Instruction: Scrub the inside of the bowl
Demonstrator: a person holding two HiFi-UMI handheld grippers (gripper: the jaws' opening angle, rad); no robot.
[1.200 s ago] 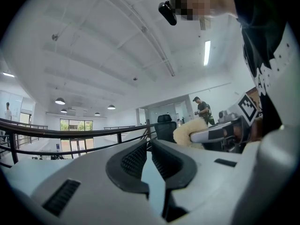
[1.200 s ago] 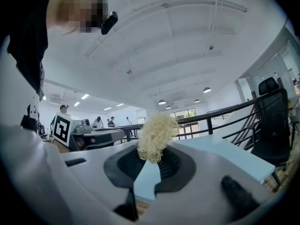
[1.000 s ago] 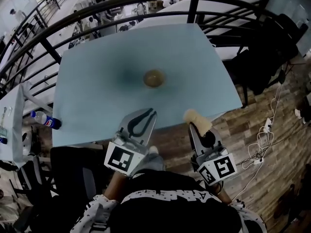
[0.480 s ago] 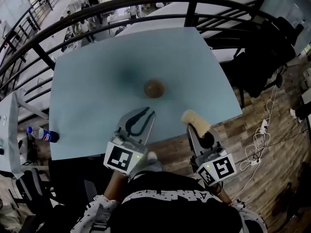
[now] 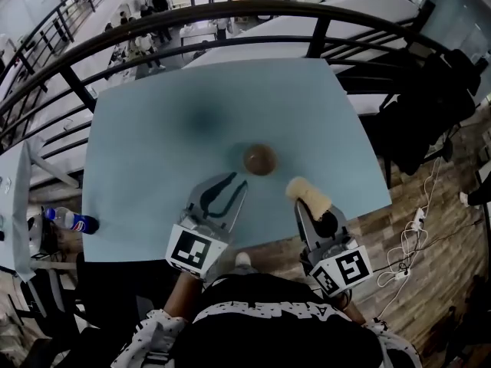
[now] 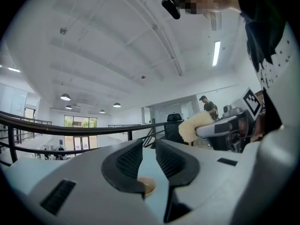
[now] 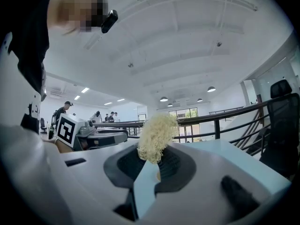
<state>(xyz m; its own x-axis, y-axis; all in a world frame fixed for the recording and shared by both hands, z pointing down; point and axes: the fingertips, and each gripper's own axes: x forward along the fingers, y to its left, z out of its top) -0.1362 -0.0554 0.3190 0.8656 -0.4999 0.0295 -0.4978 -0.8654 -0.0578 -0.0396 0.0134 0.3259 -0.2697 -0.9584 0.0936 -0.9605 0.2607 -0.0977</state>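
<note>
A small brown bowl (image 5: 260,159) stands upright on the pale blue table (image 5: 153,144), near its front edge. My left gripper (image 5: 234,182) hovers just short of the bowl, to its left, open and empty. In the left gripper view the bowl (image 6: 146,185) shows low between the parted jaws. My right gripper (image 5: 305,199) is shut on a pale yellow scrubber (image 5: 308,192), just right of the bowl and nearer to me. In the right gripper view the scrubber (image 7: 157,136) sticks up from the jaws and hides most of what lies ahead.
A black curved railing (image 5: 230,14) runs behind the table. A plastic bottle (image 5: 73,221) lies off the table's left side. A black chair (image 5: 430,106) stands to the right, with cables (image 5: 410,236) on the wooden floor. People stand far off in the hall.
The bowl now sits lower in the head view and much closer to both grippers' tips. Both grippers keep their states, the right one still holding the scrubber.
</note>
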